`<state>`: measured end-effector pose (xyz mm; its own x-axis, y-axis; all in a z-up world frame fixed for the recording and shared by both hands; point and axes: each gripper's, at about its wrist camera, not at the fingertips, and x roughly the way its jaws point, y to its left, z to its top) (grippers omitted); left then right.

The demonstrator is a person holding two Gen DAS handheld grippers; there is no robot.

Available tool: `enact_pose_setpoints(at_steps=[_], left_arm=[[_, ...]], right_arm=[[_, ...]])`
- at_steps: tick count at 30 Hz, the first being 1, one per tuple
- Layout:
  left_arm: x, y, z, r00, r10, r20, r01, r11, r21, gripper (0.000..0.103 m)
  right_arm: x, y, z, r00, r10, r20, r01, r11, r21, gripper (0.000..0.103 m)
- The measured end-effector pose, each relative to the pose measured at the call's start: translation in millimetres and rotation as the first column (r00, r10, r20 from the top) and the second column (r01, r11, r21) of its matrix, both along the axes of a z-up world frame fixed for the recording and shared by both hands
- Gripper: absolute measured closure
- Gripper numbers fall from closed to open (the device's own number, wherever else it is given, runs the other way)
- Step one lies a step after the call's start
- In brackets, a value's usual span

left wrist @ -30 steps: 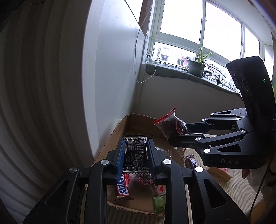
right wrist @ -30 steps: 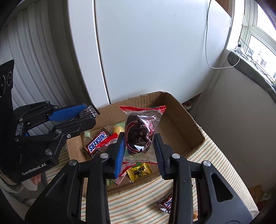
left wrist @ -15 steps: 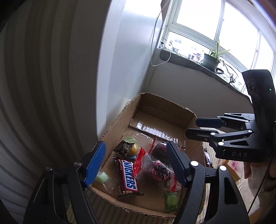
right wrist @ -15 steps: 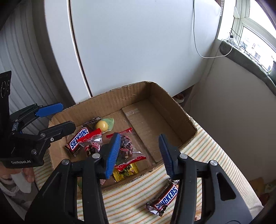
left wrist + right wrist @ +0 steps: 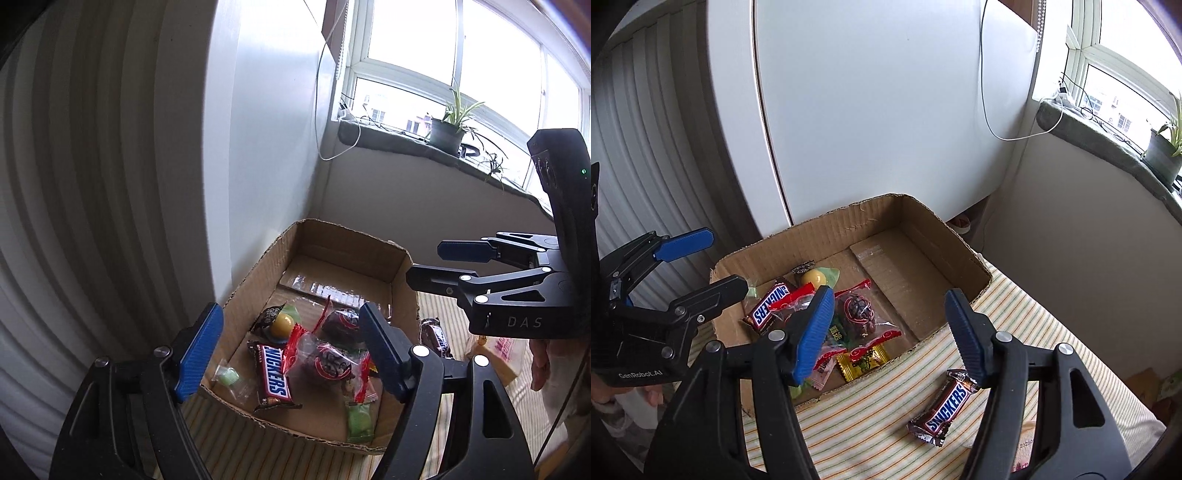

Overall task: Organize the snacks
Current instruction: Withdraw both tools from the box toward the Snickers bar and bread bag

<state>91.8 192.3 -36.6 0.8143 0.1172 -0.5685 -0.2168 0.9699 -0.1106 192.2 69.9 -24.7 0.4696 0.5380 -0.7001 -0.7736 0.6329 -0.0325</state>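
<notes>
An open cardboard box (image 5: 255,273) (image 5: 945,221) stands on a striped cloth and holds several snacks: a Snickers bar (image 5: 273,380) (image 5: 768,306), two red-topped clear bags of dark sweets (image 5: 328,363) (image 5: 860,314), a yellow ball candy (image 5: 282,323) and small green candies (image 5: 358,421). My left gripper (image 5: 290,350) (image 5: 727,262) hovers over the box's near left corner, jaws opening, gripping nothing. My right gripper (image 5: 888,328) (image 5: 424,262) hangs above the box's front edge, jaws also opening and empty. A second Snickers bar (image 5: 942,406) (image 5: 436,336) lies on the cloth outside the box.
White cabinet doors (image 5: 868,129) rise right behind the box. A window sill (image 5: 406,136) with a potted plant (image 5: 447,133) and a dangling cable runs at the back right. A pink-labelled packet (image 5: 495,354) lies on the striped cloth (image 5: 1015,295), near a person's hand (image 5: 539,369).
The left gripper opened and let go of a dark packet; the right gripper opened and released a red-topped bag. Both items now lie in the box, and both grippers drew back.
</notes>
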Motion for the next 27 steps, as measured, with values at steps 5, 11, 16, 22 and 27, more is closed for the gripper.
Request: enact_pose_setpoints(at_steps=[5,11,16,22,27], left_arm=[[2.9,-2.4,3.6,1.0,0.003,-0.002,-0.003,1.0,0.014,0.027],[5.6,-22.0,7.8,1.0,-0.015,-0.003,0.016,0.999,0.046,0.027],[16.1,-52.0,6.4,0.998,-0.059,-0.019,0.06,0.997,0.054,0.026],[36.5,-108.1,3.5,0.987,-0.156,-0.047,0.159,0.985,0.066,0.026],[44.4,-146.2,0.9,0.977,-0.205,-0.067,0.21,0.974,0.088,0.026]], right_arm=[[-4.2,-7.7,1.4,1.0,-0.004,0.003,0.004,1.0,0.018,0.038],[-3.3,-38.9,-0.5,0.999,-0.035,0.0,0.035,0.998,0.042,0.038],[3.9,-93.7,-4.2,0.993,-0.114,-0.005,0.114,0.992,0.048,0.038],[16.5,-177.0,-13.7,0.969,-0.246,-0.016,0.246,0.969,0.032,0.038],[22.5,-235.5,-25.5,0.941,-0.338,-0.027,0.338,0.941,-0.004,0.038]])
